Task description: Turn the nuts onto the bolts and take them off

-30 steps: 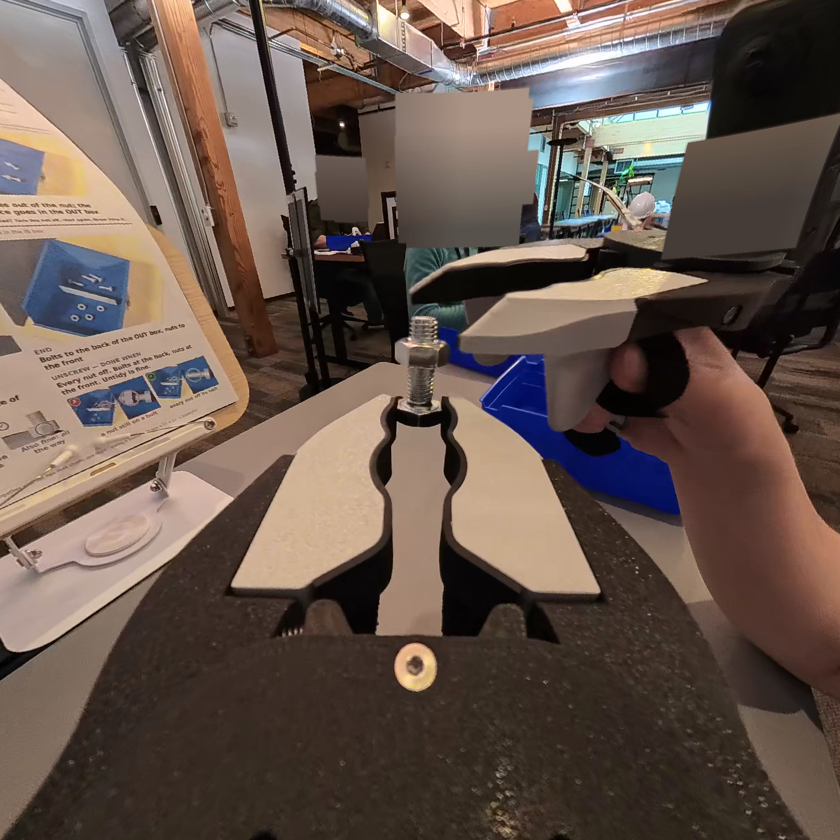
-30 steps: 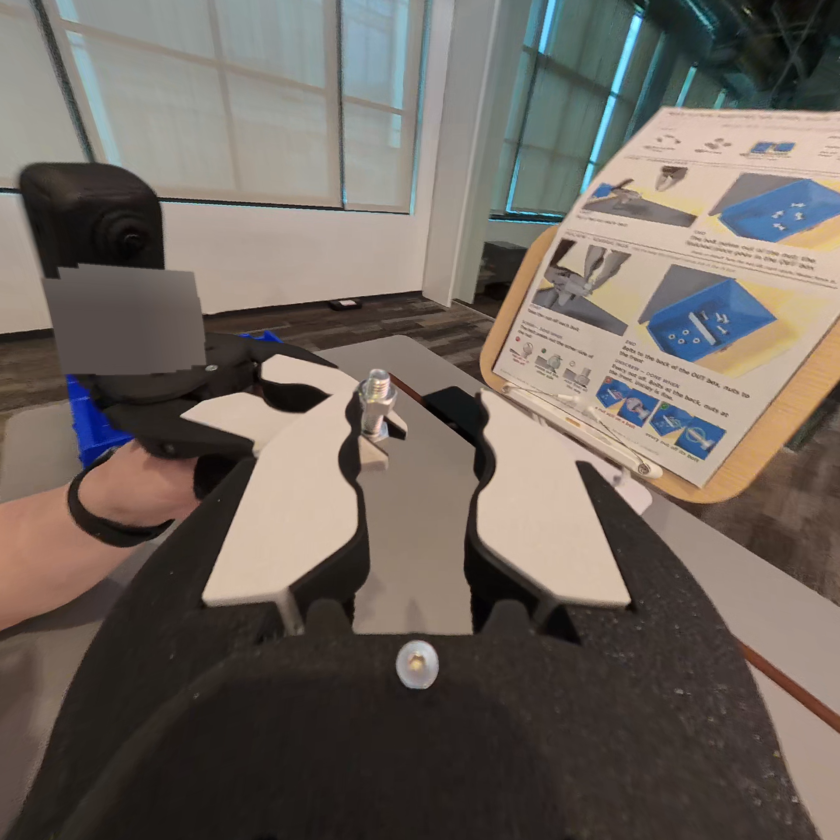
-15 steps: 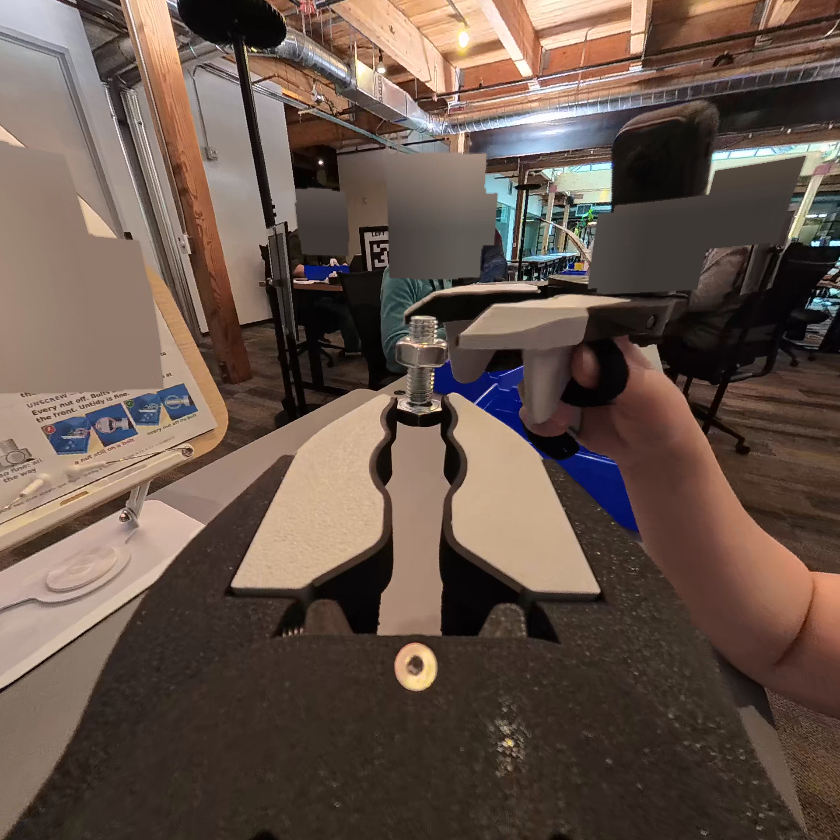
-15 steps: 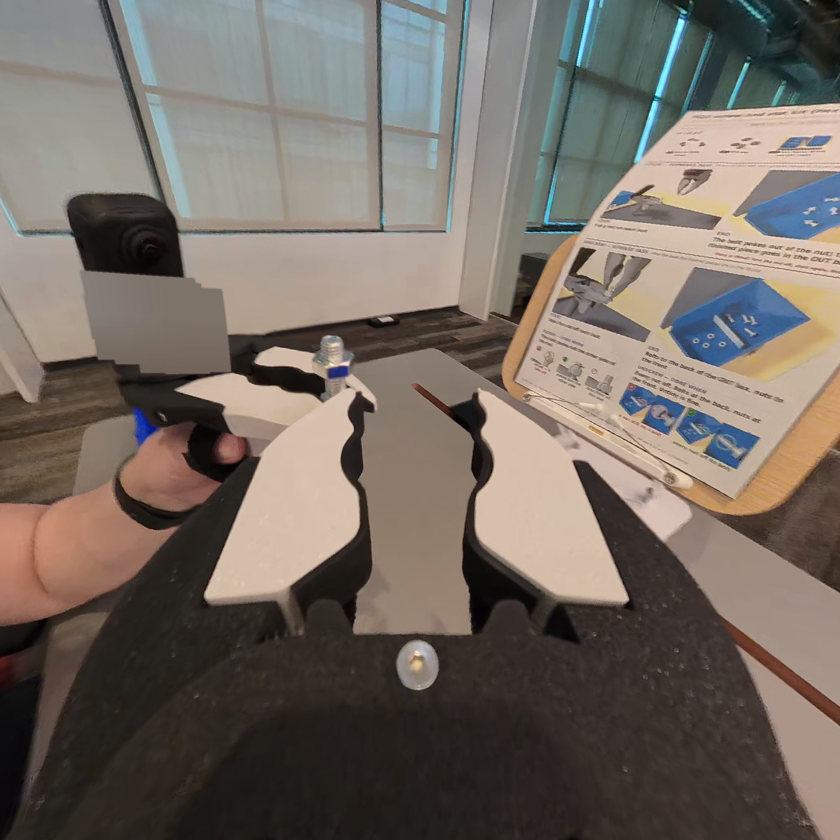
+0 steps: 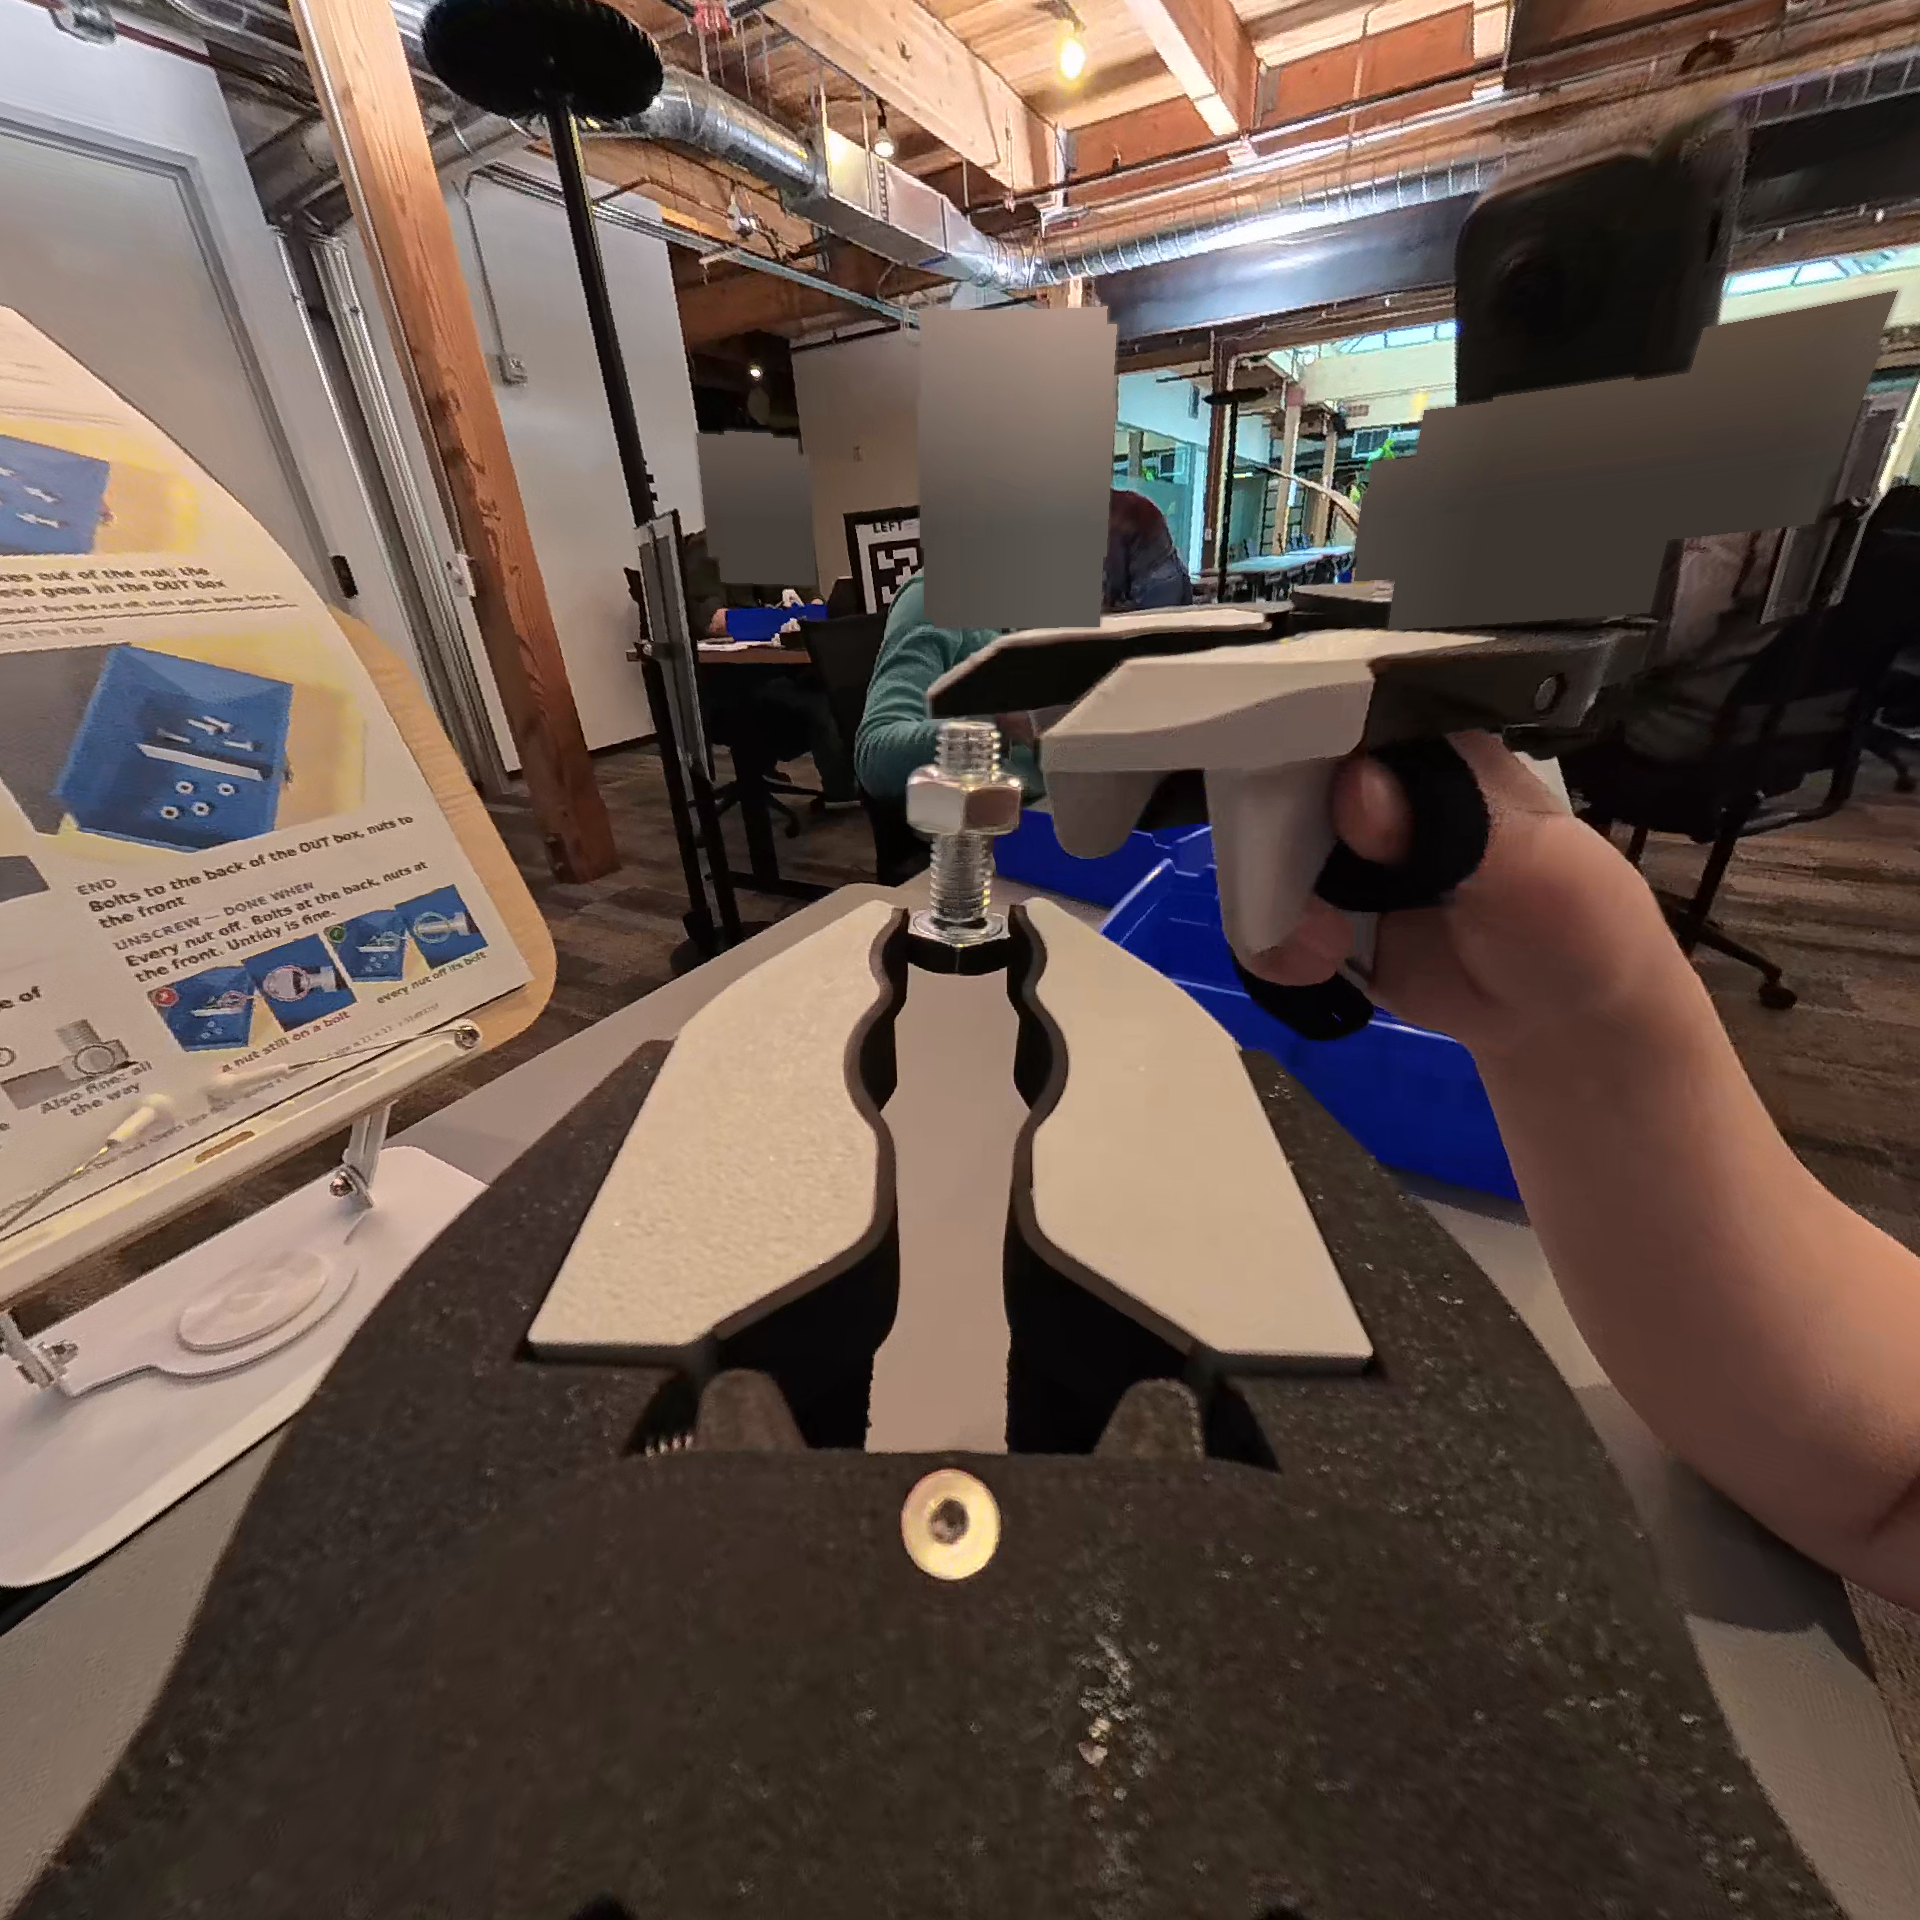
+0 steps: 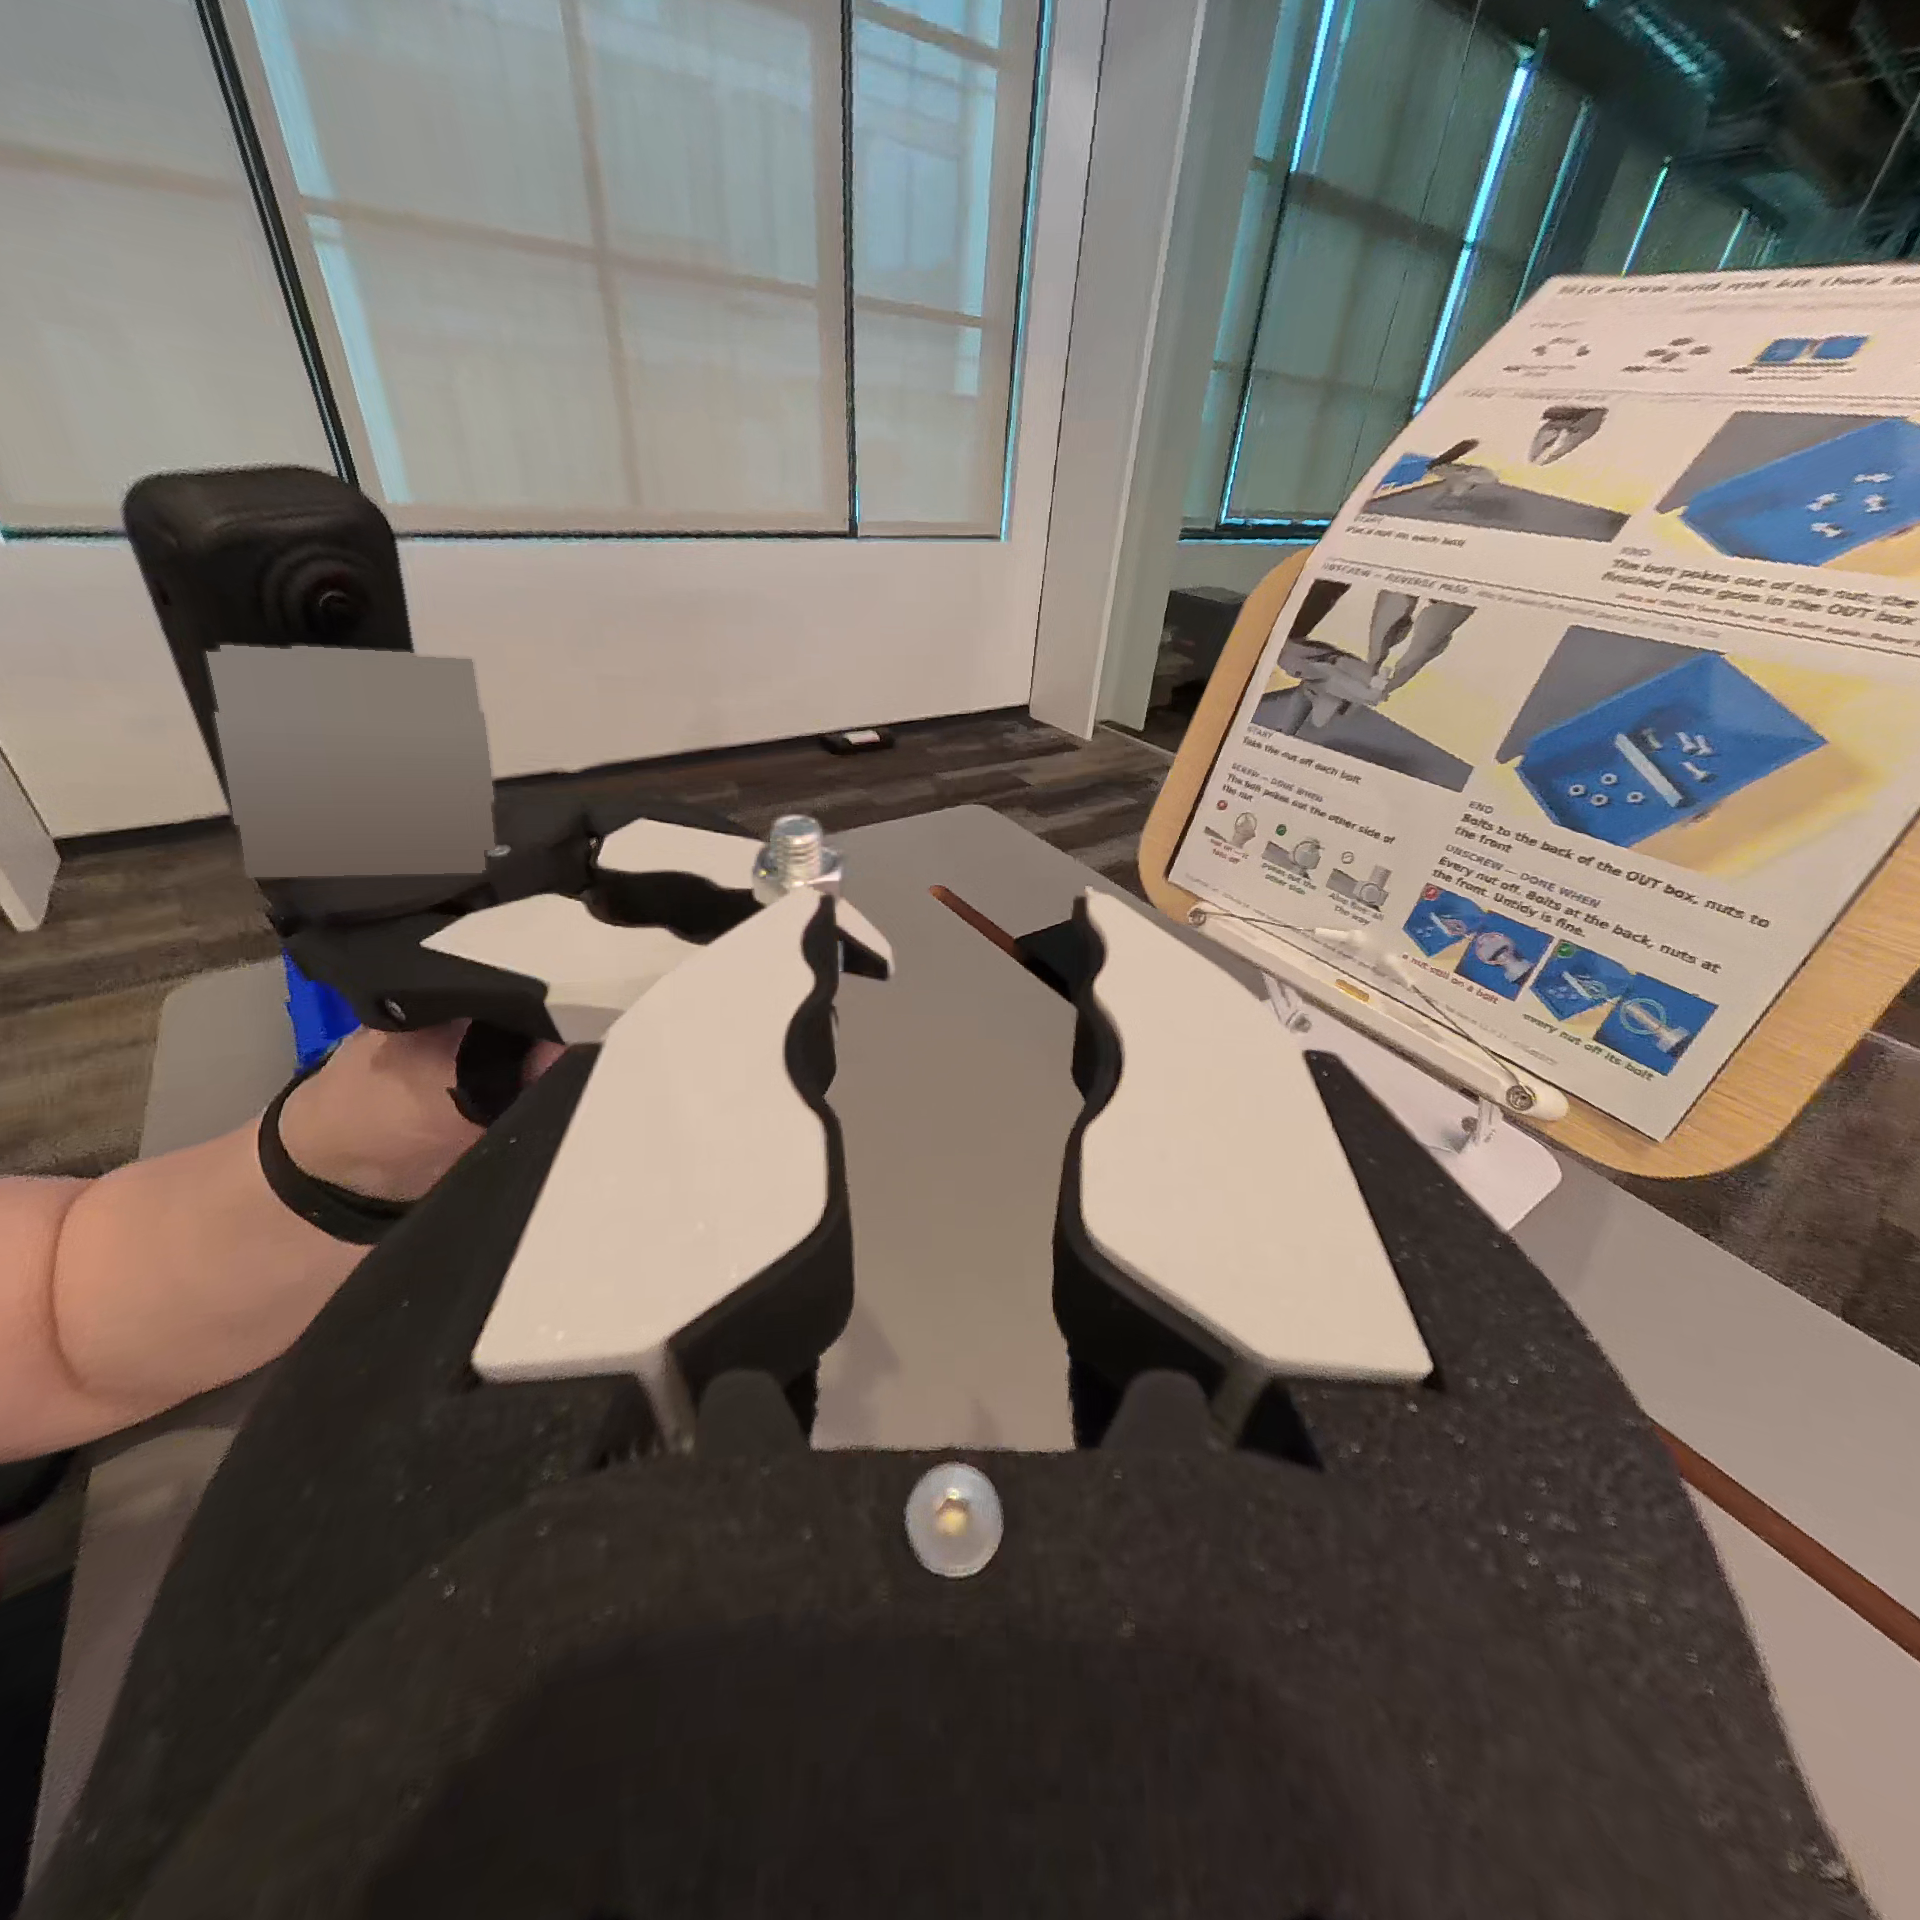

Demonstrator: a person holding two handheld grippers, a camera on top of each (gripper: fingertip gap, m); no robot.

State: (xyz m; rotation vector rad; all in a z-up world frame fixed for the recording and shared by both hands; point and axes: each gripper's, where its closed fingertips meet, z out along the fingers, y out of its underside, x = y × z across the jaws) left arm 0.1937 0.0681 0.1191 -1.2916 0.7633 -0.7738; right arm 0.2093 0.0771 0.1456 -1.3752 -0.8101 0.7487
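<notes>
The bolt (image 5: 961, 831) stands upright at the tips of my left claw (image 5: 958, 940), a bright, silver, threaded shaft with its hexagonal head (image 5: 954, 928) down between my two fingertips. The nut (image 5: 963, 803) sits partway up the shaft, a plain silver hexagon, with a few threads showing above it and a longer stretch of bare thread below. My left claw is pressed in on the bolt's head, the pale finger plates nearly meeting there, and it holds the bolt in the air above the grey table (image 5: 644, 1049).

My right claw (image 5: 997, 727) reaches in from the right at the height of the bolt's top. Its fingers lie level, one dark tip just over the bolt's end and the pale finger just right of the nut. From its own camera the fingers (image 6: 707, 1091) stand spread with a wide gap between them, and nothing is in the gap; the bolt and nut (image 6: 795, 868) show just beyond the left fingertip. My right hand (image 5: 1455, 914) wraps the trigger grip with a black strap across the fingers, the forearm running down to the lower right.

Behind the bolt a blue bin (image 5: 1340, 1049) sits on the table. An instruction sheet on a wooden stand (image 5: 239, 831) rests to my left.
</notes>
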